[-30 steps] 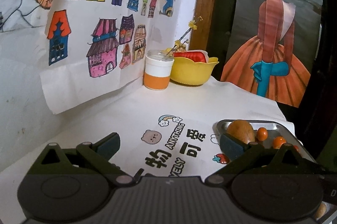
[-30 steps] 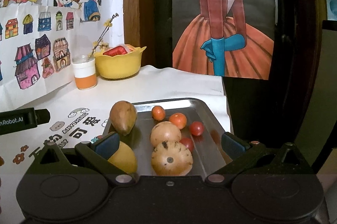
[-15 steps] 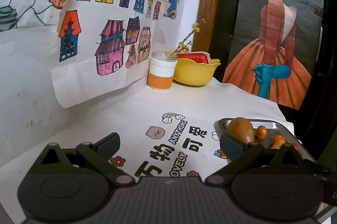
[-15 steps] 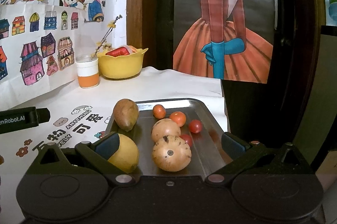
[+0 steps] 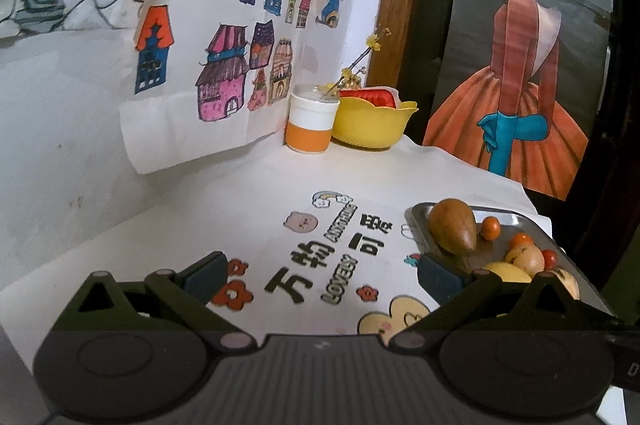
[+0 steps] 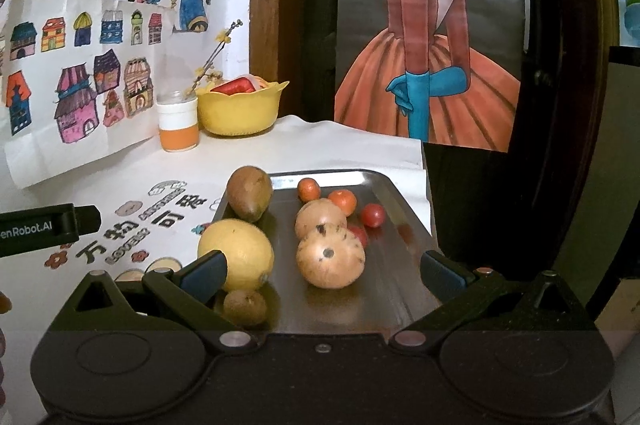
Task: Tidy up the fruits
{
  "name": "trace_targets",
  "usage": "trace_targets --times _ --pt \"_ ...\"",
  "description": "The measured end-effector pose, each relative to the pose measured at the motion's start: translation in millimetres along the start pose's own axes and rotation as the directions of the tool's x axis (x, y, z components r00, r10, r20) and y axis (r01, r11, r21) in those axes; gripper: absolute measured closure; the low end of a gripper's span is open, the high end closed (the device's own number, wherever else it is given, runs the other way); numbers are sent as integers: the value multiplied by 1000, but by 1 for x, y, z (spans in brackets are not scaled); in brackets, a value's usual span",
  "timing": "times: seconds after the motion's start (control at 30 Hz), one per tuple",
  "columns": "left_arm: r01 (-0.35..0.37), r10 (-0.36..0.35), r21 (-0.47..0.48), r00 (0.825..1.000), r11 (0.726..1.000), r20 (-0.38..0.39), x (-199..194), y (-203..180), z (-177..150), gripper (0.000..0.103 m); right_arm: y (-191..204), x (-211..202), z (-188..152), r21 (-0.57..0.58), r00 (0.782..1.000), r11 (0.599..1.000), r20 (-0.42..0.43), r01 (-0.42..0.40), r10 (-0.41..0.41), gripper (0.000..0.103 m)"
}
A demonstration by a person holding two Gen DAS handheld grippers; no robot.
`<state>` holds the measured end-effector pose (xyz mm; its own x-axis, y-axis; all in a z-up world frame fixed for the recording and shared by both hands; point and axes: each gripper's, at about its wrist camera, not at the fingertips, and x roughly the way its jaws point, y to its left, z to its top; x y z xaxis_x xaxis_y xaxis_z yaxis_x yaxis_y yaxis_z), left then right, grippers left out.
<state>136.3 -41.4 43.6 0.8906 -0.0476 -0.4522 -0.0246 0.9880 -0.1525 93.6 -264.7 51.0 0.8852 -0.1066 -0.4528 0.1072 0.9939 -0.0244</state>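
A metal tray (image 6: 384, 185) holds a brown pointed fruit (image 6: 249, 192), a yellow lemon-like fruit (image 6: 236, 252), a small kiwi (image 6: 245, 306), two spotted tan fruits (image 6: 330, 256), small oranges (image 6: 343, 201) and red tomatoes (image 6: 373, 214). My right gripper (image 6: 320, 271) hangs open above the tray's near end, holding nothing. My left gripper (image 5: 320, 275) is open over the printed tablecloth, left of the tray (image 5: 516, 217); its right finger hides part of the brown fruit (image 5: 452, 229).
A yellow bowl (image 5: 374, 125) with something red in it and a white-and-orange jar (image 5: 310, 123) with a flower sprig stand at the table's back by the wall. Drawings cover the left wall. The table's right edge drops off past the tray.
Both grippers have pulled back and risen a little, so more of the tablecloth print and the tray's near end, with the kiwi, now shows. Both stay open.
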Motion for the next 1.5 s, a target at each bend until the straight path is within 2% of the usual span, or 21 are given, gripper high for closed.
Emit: trace_targets --times 0.7,1.5 --pt "22 -23 26 999 999 40 -37 2 -12 0 7 -36 -6 -20 999 1000 43 -13 14 1" --pt "6 -9 57 999 998 47 -62 10 -27 0 22 -55 -24 -51 998 997 33 -50 52 1"
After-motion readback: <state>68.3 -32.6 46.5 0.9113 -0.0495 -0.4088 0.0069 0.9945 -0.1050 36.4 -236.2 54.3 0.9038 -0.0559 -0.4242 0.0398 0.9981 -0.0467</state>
